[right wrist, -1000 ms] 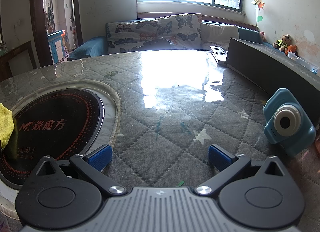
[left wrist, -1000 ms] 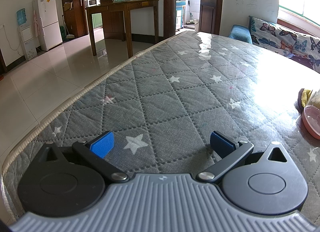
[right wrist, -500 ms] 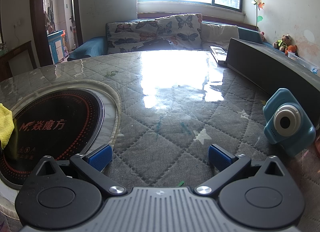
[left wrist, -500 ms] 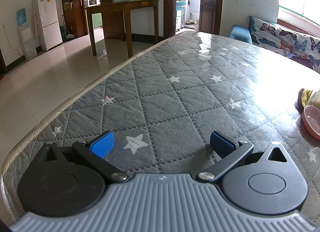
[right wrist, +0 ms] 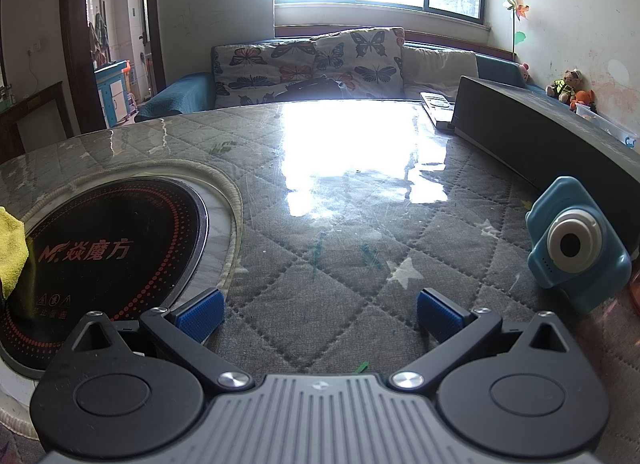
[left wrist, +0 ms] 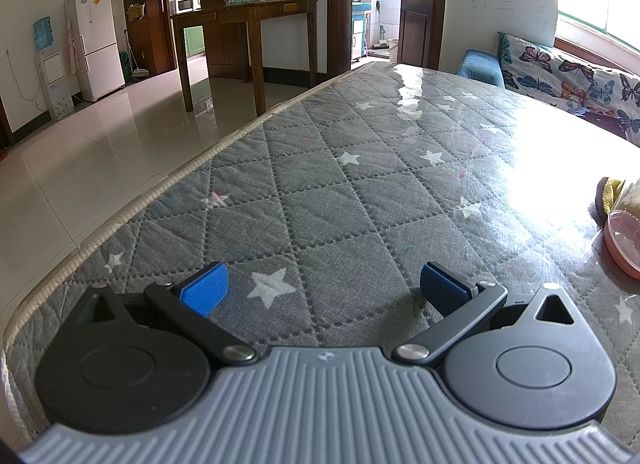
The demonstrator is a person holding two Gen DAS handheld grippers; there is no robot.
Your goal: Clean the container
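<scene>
2 grippers low over a round table (left wrist: 360,192) covered in grey quilted star-print cloth under a glossy clear sheet. Left gripper (left wrist: 324,290) spread wide, blue pads (left wrist: 205,289) far apart, nothing between them but bare cloth and 1 white star. Right gripper (right wrist: 318,310) likewise wide open and empty, its blue pads (right wrist: 200,310) over the cloth just right of the induction hob (right wrist: 100,260) sunk into the table.

Pink container (left wrist: 622,242) at the far right edge of the left wrist view, resting on the table, cut off by the frame, well apart from the left gripper and to its right. Just behind the container, a yellow cloth (left wrist: 612,192) bunched up, partly hidden. In the right wrist view, a yellow cloth (right wrist: 12,248) lying on the left edge of the hob; cannot tell whether the same one.

Right of the hob, across the table, a blue toy camera (right wrist: 576,252) standing upright with lens facing the right gripper, near its right finger but not touching. Beyond the camera, a long dark box (right wrist: 540,132) along the table's right side, with a remote control (right wrist: 438,108) at its far end. Behind the table, a sofa with butterfly-print cushions (right wrist: 304,60) under a bright window.
</scene>
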